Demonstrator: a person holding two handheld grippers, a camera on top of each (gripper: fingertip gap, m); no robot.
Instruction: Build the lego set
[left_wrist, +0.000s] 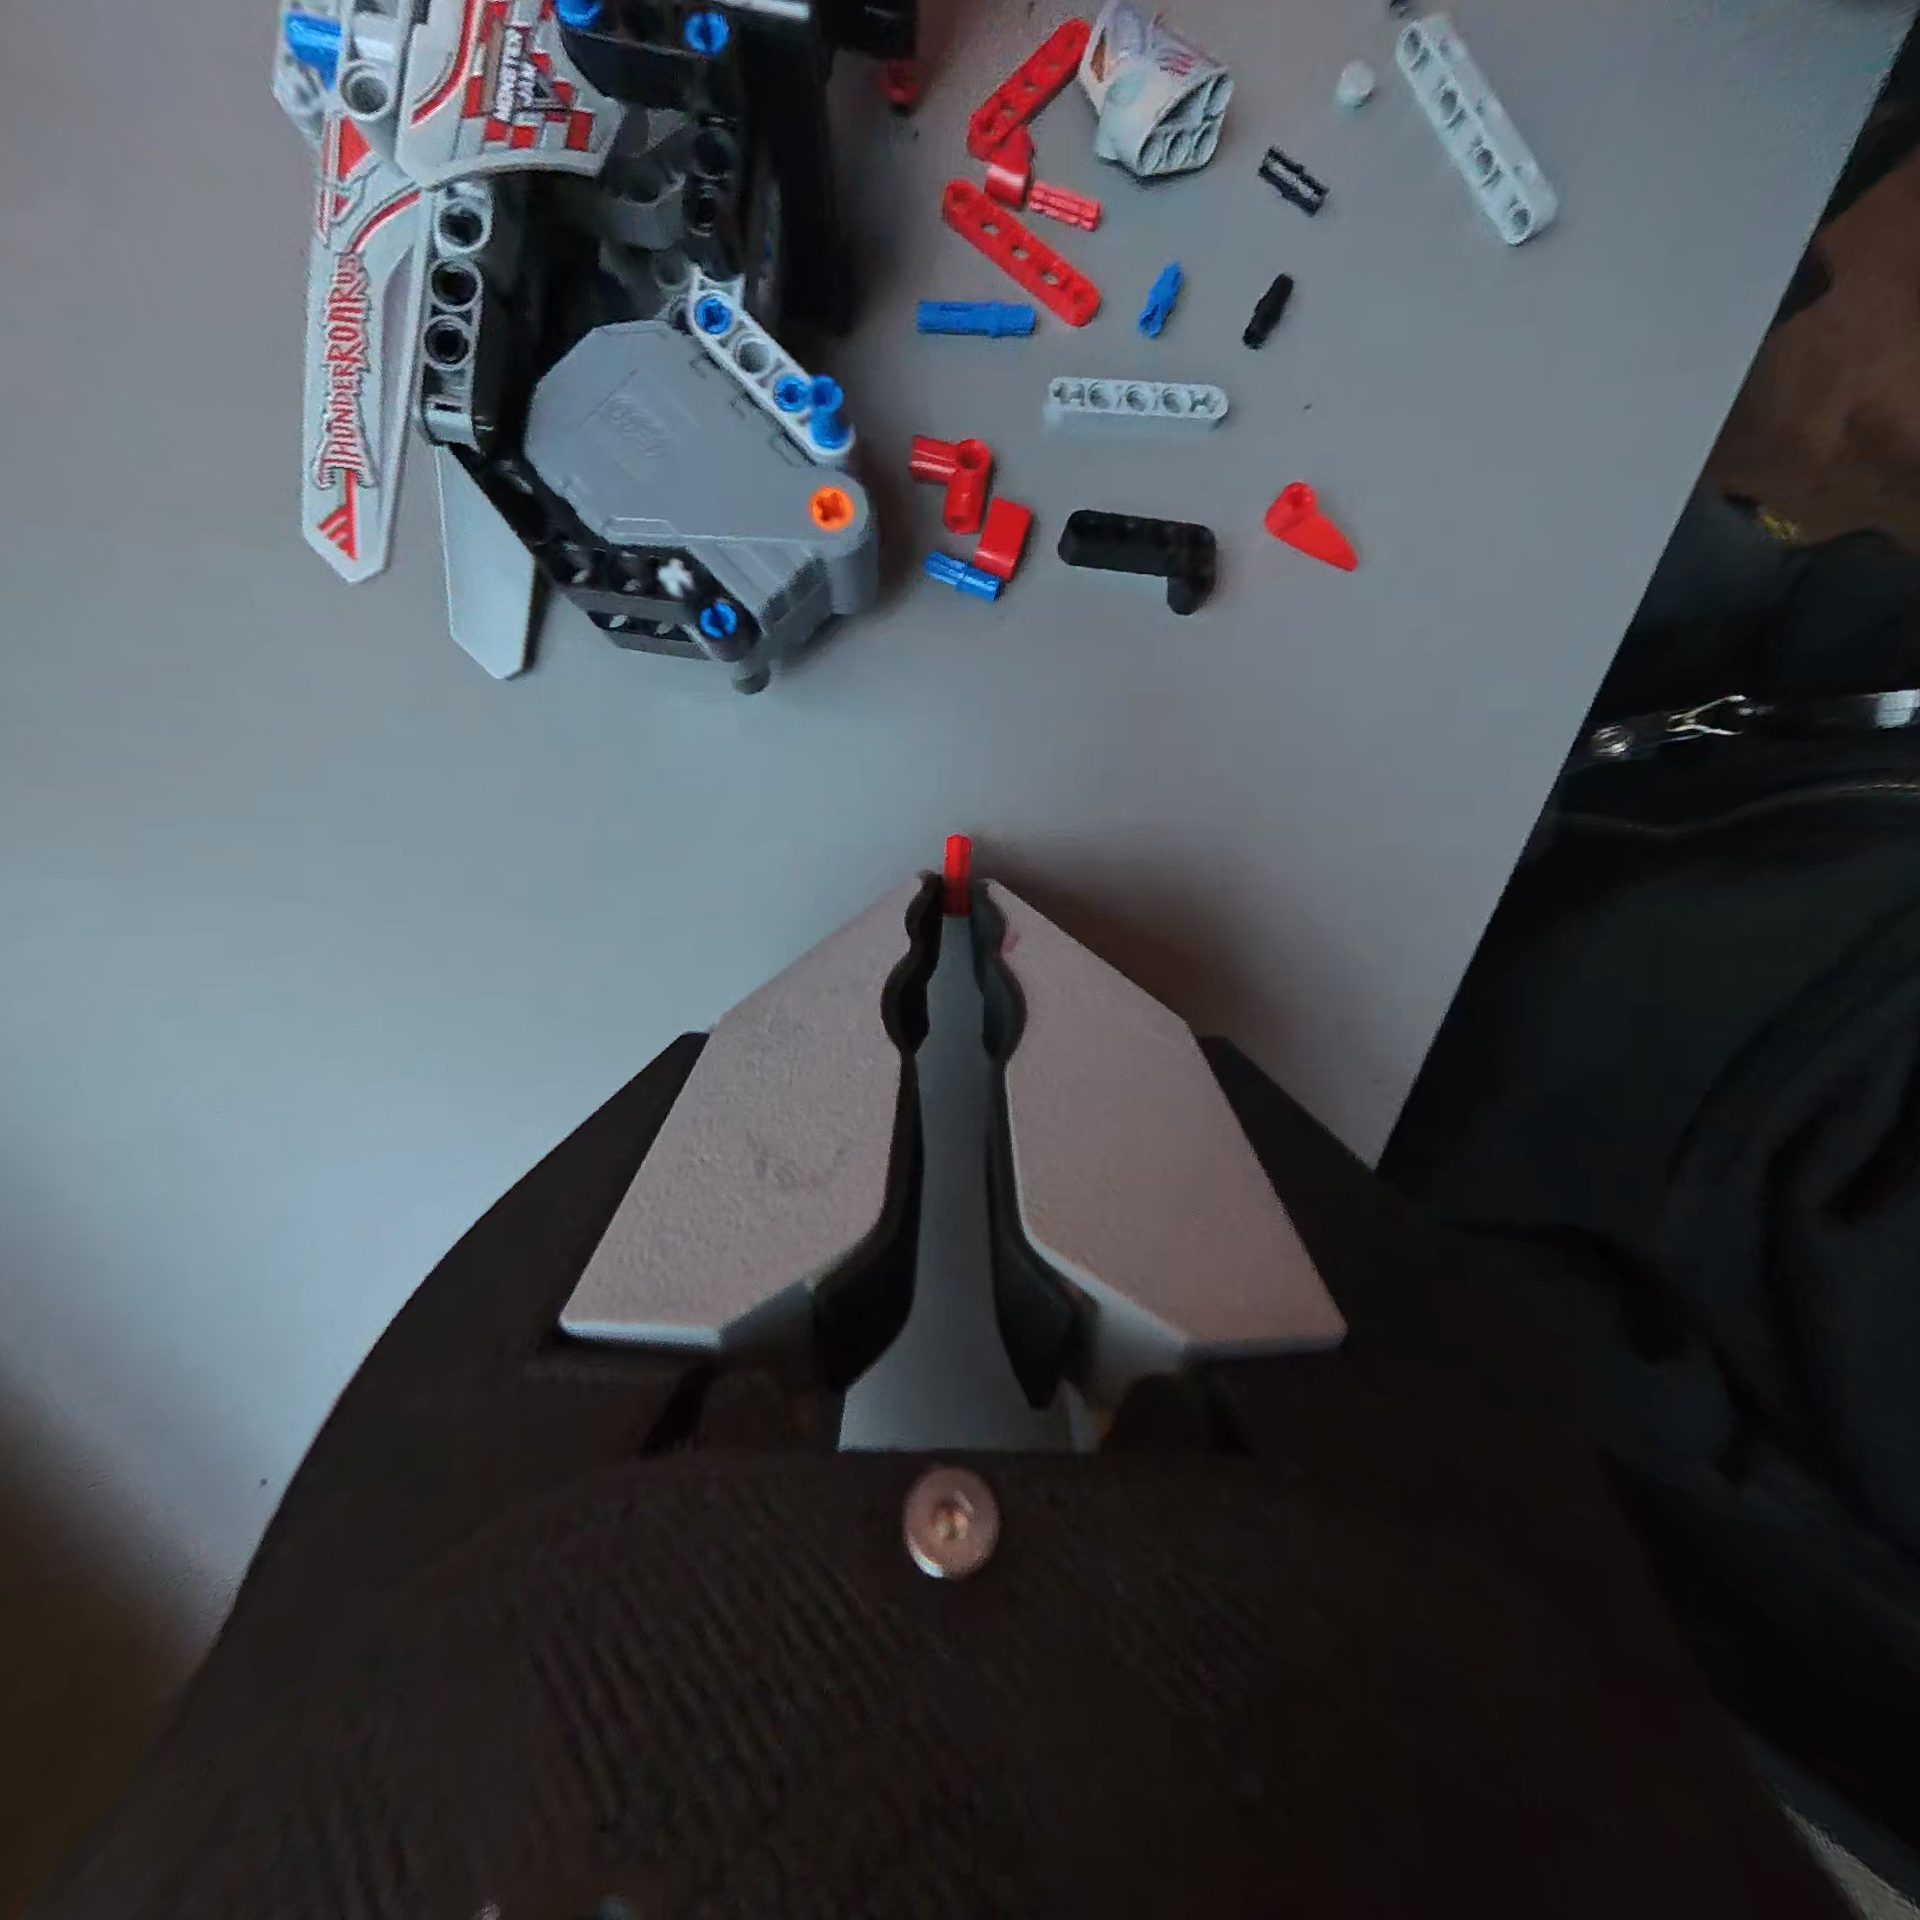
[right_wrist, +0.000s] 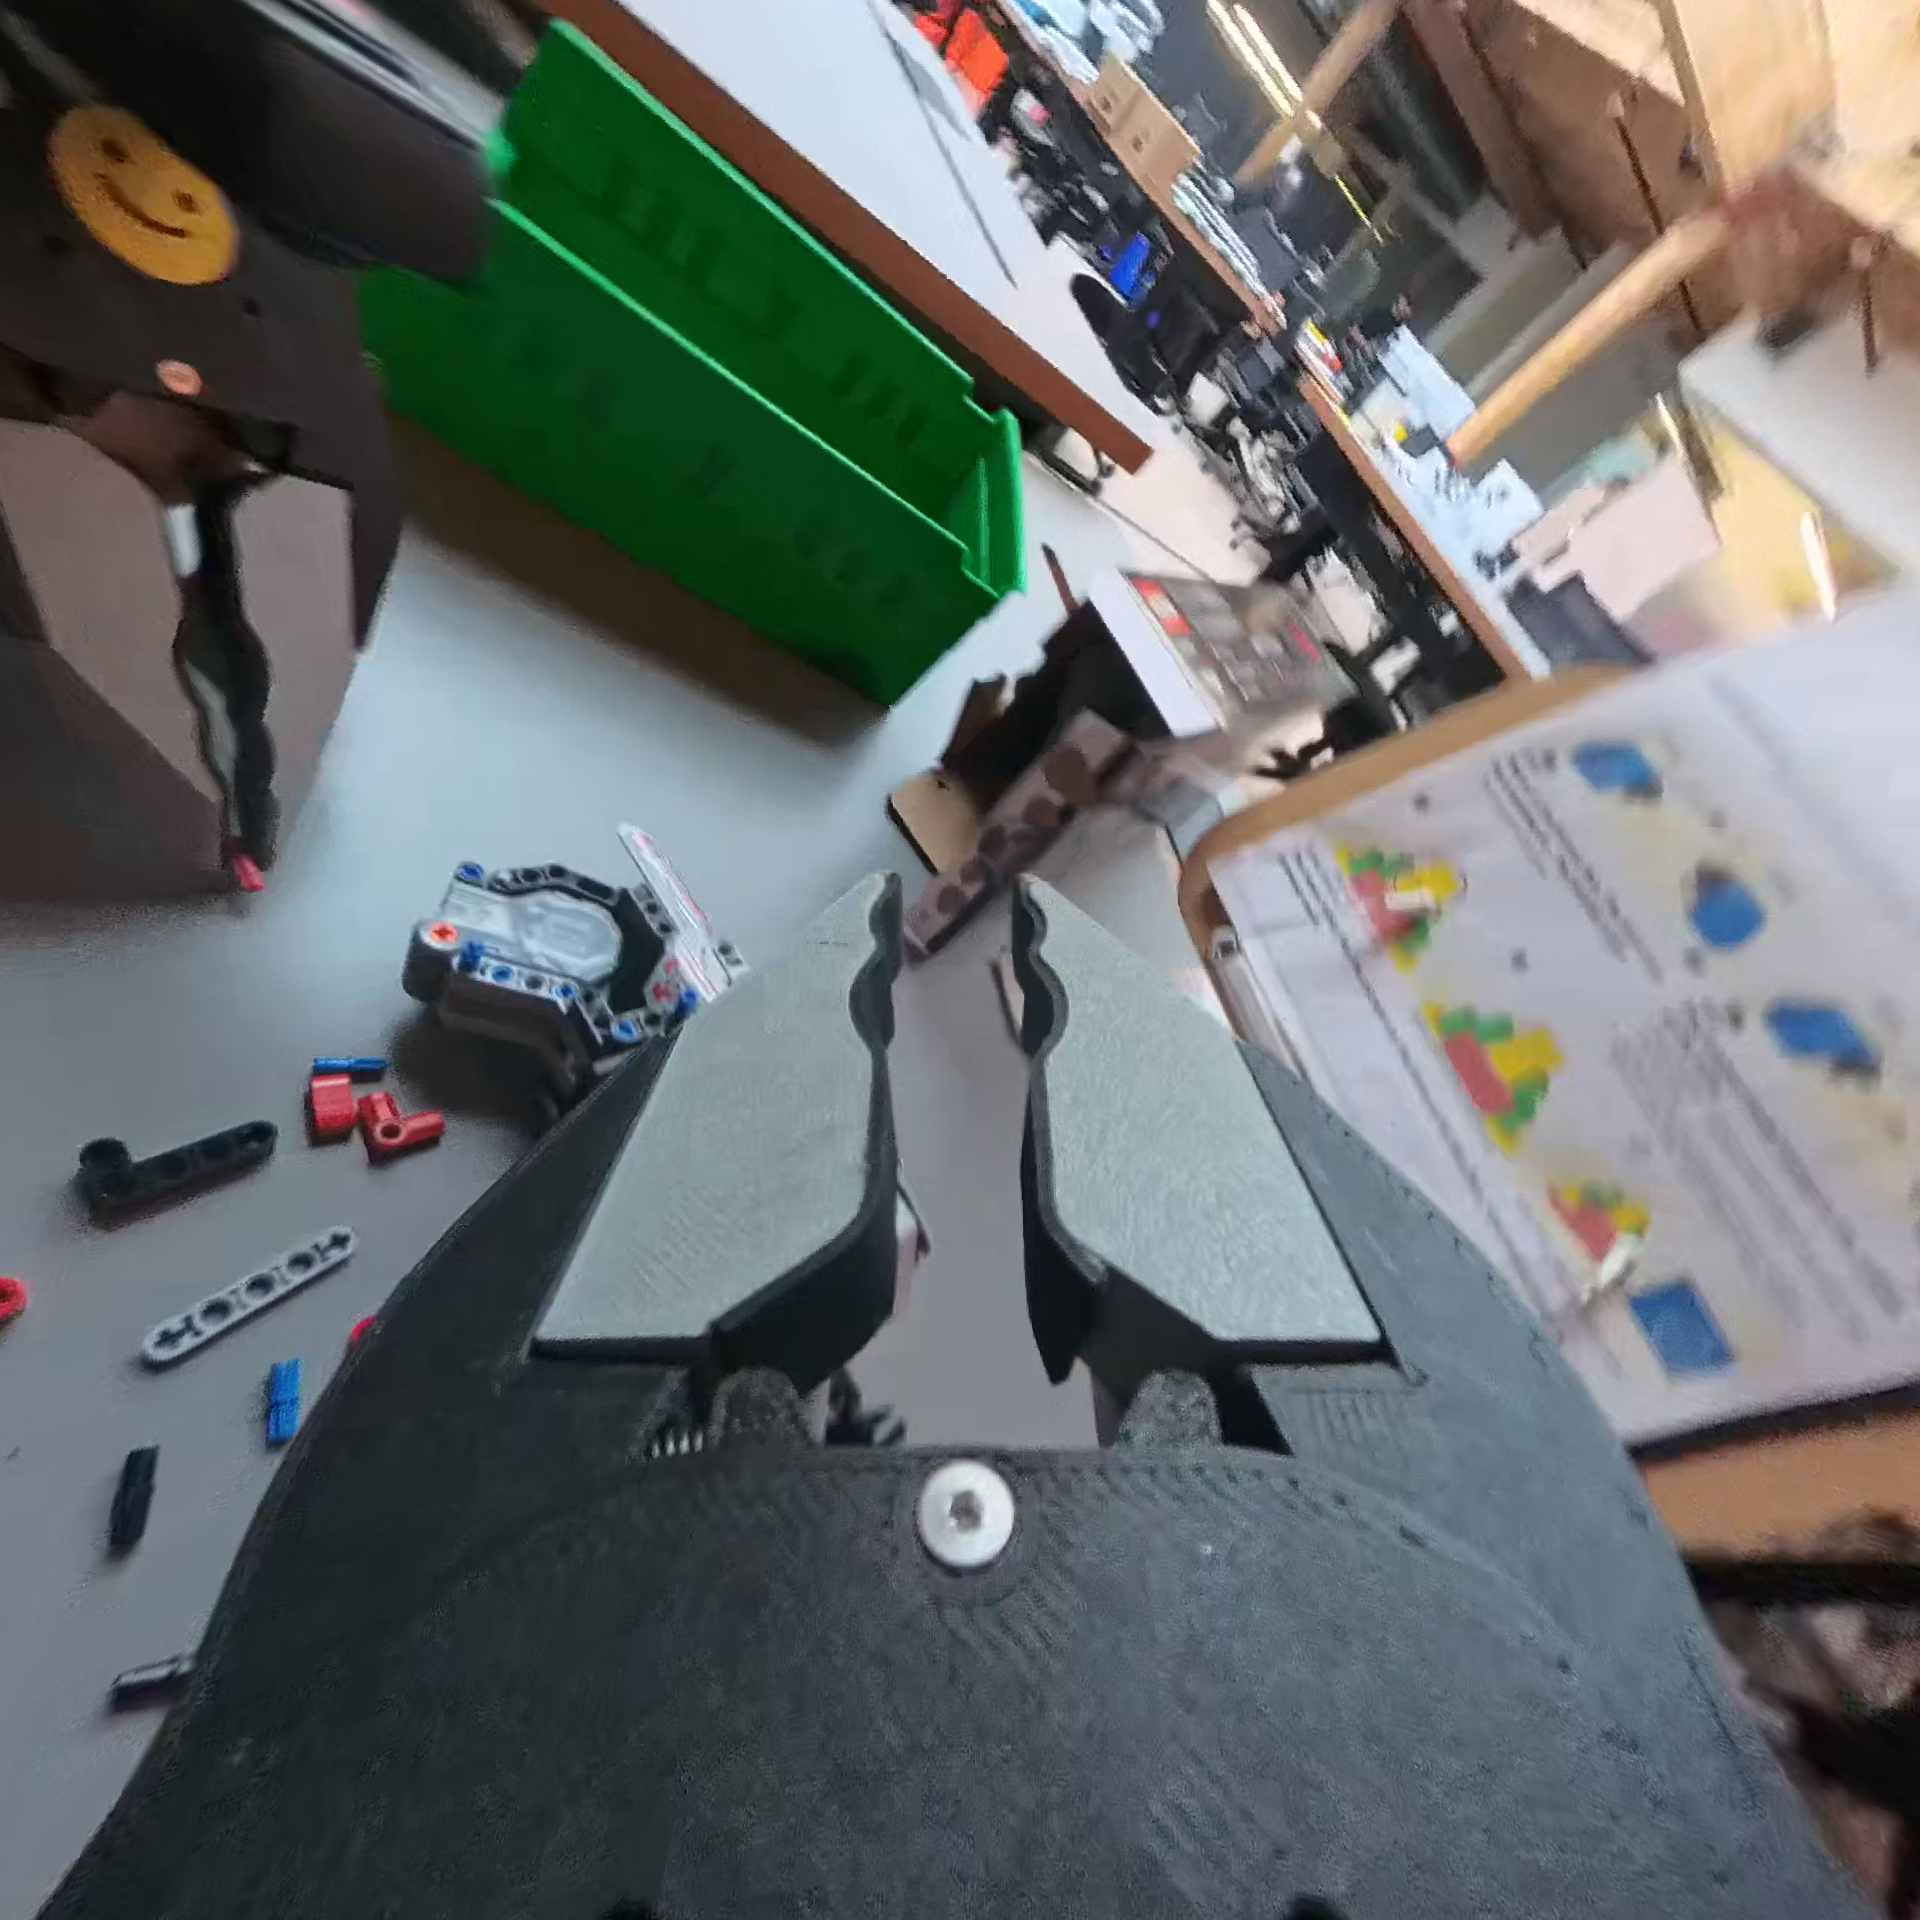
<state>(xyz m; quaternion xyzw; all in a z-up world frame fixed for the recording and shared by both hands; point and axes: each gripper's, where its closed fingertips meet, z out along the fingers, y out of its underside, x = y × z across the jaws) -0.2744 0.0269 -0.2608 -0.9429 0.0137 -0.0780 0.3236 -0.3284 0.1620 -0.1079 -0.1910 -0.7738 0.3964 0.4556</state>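
Note:
My left gripper (left_wrist: 957, 894) is shut on a small red pin (left_wrist: 957, 868) that sticks out past its tips, held above the grey table (left_wrist: 312, 935). The half-built lego model (left_wrist: 665, 457), grey and black with blue pins and stickered panels, lies ahead to the left. Loose red, blue, black and grey pieces (left_wrist: 1091, 312) lie to its right. My right gripper (right_wrist: 956, 914) is open and empty, raised above the table. In the right wrist view the model (right_wrist: 551, 956) lies at left, and the left gripper (right_wrist: 234, 831) with the red pin (right_wrist: 247, 873) shows at far left.
Green bins (right_wrist: 707, 416) stand behind the model. An instruction sheet on a wooden board (right_wrist: 1558, 1039) lies at right. Cardboard and wooden parts (right_wrist: 1018, 800) lie ahead of my right gripper. The table edge and dark fabric (left_wrist: 1714, 1039) are on the right in the left wrist view. Tip to tip, the grippers are about 20 centimeters apart.

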